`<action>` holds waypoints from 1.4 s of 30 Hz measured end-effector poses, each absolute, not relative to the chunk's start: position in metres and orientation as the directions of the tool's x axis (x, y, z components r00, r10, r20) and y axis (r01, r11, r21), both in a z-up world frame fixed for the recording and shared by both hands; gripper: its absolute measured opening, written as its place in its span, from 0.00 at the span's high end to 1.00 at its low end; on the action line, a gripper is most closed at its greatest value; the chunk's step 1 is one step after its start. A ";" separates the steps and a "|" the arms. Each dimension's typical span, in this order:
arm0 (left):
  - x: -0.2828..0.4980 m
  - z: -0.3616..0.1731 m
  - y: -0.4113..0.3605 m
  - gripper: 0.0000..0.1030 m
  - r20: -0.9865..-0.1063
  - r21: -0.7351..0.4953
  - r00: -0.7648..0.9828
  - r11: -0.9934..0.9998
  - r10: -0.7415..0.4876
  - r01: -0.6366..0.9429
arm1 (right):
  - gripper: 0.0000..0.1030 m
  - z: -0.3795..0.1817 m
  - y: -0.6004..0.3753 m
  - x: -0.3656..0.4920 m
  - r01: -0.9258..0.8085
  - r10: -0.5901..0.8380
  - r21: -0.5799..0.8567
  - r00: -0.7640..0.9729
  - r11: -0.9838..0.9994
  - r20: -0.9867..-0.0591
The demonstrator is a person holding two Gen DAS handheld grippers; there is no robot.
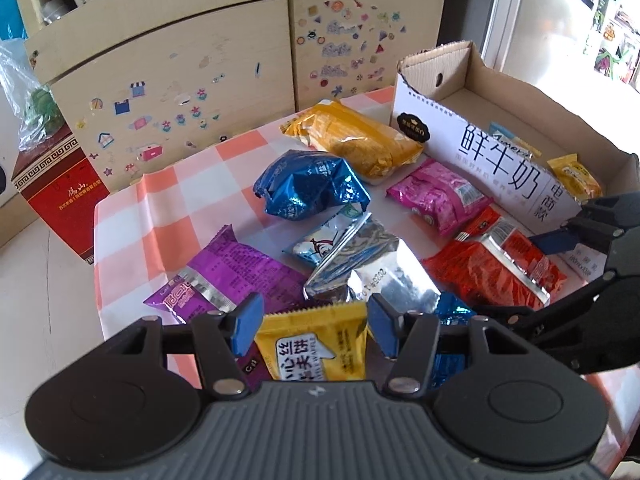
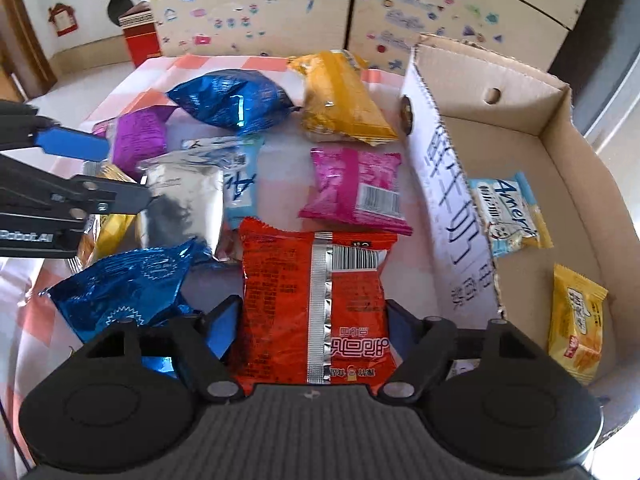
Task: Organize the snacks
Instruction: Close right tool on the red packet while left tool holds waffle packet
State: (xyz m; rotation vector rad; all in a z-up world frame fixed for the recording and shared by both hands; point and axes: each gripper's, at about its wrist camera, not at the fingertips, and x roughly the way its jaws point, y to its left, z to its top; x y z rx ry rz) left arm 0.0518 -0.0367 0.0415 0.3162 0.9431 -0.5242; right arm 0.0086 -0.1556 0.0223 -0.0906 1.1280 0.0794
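In the left wrist view my left gripper (image 1: 316,326) is shut on a small yellow snack packet (image 1: 312,344), one blue pad against each side. My right gripper (image 2: 312,326) straddles a flat red snack packet (image 2: 312,304) on the checked tablecloth, and its pads press both long edges. The left wrist view shows the same right gripper (image 1: 516,274) over the red packet (image 1: 496,276). An open cardboard box (image 2: 560,128) stands to the right and holds a light-blue wafer packet (image 2: 508,216) and a yellow packet (image 2: 576,320).
Loose snacks cover the table: a blue foil bag (image 1: 312,188), an orange-yellow bag (image 1: 356,140), a pink packet (image 1: 440,196), a purple packet (image 1: 232,276), a silver pack (image 1: 360,268) and a second blue foil bag (image 2: 120,296). A stickered cabinet (image 1: 180,60) stands behind, a red carton (image 1: 60,200) at left.
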 end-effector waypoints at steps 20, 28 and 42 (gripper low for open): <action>0.043 0.028 -0.006 0.29 -0.873 -0.002 0.393 0.808 -0.289 0.590 | 0.19 0.017 -0.150 0.012 -0.128 0.037 -0.015 0.398 0.992 -0.917; 0.026 0.028 -0.004 0.23 -0.885 -0.034 0.310 0.712 -0.347 0.701 | 0.18 0.015 -0.153 0.014 -0.125 0.045 -0.004 0.386 0.992 -0.921; 0.023 0.006 -0.005 0.41 -0.904 0.011 0.301 0.688 -0.303 0.726 | 0.26 0.016 -0.156 0.014 -0.112 0.051 0.007 0.399 0.994 -0.915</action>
